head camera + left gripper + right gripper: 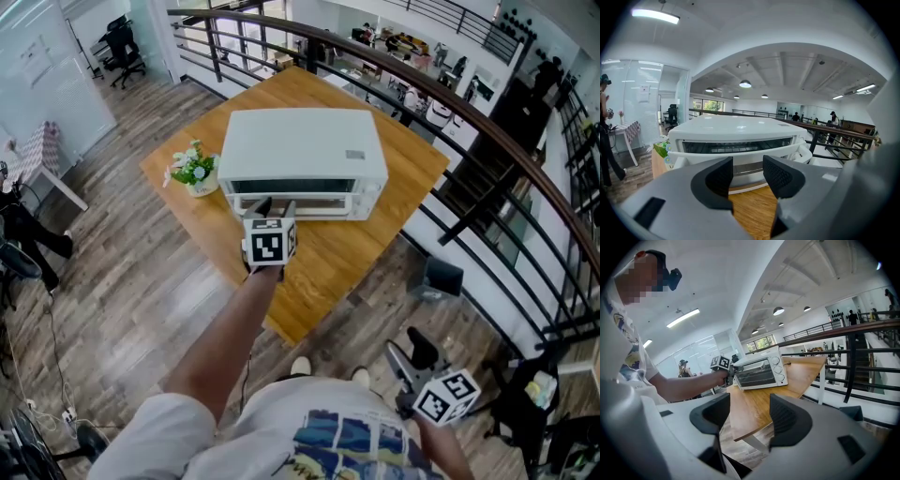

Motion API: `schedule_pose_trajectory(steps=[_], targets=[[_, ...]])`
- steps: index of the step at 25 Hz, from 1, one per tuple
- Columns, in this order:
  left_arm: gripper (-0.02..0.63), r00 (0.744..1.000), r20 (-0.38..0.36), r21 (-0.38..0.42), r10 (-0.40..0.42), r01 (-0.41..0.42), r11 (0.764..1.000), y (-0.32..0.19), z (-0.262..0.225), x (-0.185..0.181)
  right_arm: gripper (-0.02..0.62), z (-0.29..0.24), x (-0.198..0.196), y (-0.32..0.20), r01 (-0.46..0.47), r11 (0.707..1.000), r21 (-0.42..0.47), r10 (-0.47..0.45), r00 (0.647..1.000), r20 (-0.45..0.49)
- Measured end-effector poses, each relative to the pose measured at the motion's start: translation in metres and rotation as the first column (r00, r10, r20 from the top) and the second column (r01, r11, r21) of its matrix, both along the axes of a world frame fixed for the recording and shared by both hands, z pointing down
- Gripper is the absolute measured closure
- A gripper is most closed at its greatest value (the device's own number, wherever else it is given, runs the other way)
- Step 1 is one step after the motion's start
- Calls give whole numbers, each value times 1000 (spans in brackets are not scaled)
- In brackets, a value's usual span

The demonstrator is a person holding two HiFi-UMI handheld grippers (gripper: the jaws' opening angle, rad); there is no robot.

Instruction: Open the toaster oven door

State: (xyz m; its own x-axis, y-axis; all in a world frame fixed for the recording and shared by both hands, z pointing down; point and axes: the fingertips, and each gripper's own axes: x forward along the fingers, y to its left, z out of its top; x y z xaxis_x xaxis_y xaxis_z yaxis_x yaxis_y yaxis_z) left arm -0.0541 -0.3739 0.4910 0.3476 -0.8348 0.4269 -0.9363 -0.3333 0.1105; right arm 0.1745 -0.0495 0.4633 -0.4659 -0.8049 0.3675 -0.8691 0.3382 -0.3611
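White boxy toaster oven (302,155) faces wide, empty left claw (277,206), lined up for its door handle (693,156); right claw (750,416) idles wide.

Wooden table (384,239) bears a flower pot (196,172) (at its left corner); a dark railing (469,110) curves behind.

No legible txt, brands or nos. Grey label (354,155) on toaster oven (302,141) top unreadable (too small); notice (644,93) on glass wall (629,105) likewise blurred.
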Motion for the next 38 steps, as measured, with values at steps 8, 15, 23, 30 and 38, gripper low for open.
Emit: schedule_pose_trajectory(steps=[8, 15, 23, 30, 38], targets=[[417, 1000, 1, -1, 3, -3, 1000, 12, 4, 2, 351, -2, -2, 1, 5, 1000, 3, -5, 1000, 6], [417, 1000, 3, -5, 6, -5, 1000, 20, 12, -2, 353, 3, -5, 5, 6, 1000, 2, -6, 1000, 0], [417, 1000, 5, -12, 11, -11, 1000, 28, 15, 1, 356, 1, -3, 7, 0, 1000, 7, 0, 1000, 3], [417, 1000, 3, -9, 12, -12, 1000, 31, 19, 0, 356, 3, -6, 7, 8, 1000, 4, -8, 1000, 6], [417, 1000, 5, -18, 19, -19, 1000, 38, 21, -1, 357, 4, -11, 5, 12, 1000, 3, -12, 1000, 13]])
